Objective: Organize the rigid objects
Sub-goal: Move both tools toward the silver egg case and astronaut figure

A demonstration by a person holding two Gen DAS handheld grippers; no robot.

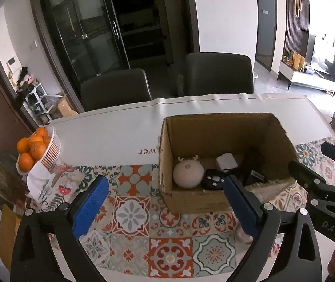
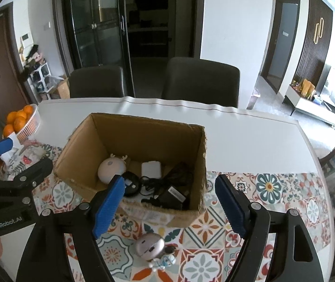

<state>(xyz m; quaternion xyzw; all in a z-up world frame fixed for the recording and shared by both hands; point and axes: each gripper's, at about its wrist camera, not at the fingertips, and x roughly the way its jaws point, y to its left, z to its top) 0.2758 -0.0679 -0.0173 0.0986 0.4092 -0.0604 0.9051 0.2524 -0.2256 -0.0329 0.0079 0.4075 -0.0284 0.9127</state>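
An open cardboard box (image 1: 165,164) (image 2: 73,155) stands on the patterned tablecloth. Inside lie a round cream toy with antlers (image 1: 188,172) (image 2: 111,168), a white square device (image 1: 226,161) (image 2: 151,169), a black round gadget (image 1: 213,179) (image 2: 131,183) and a black adapter with its cable (image 2: 171,193). A pinkish rounded gadget with a small figurine attached (image 2: 149,248) lies on the cloth in front of the box. My left gripper (image 1: 165,208) is open before the box's near left corner, holding nothing. My right gripper (image 2: 169,208) is open above the pinkish gadget, also holding nothing.
A white basket of oranges (image 1: 49,150) (image 2: 29,124) sits at the table's left end above a printed cloth bag (image 1: 49,188). Two dark chairs (image 1: 115,89) (image 1: 219,72) stand behind the white table (image 1: 120,131). The left gripper (image 2: 14,162) shows at the right wrist view's left edge.
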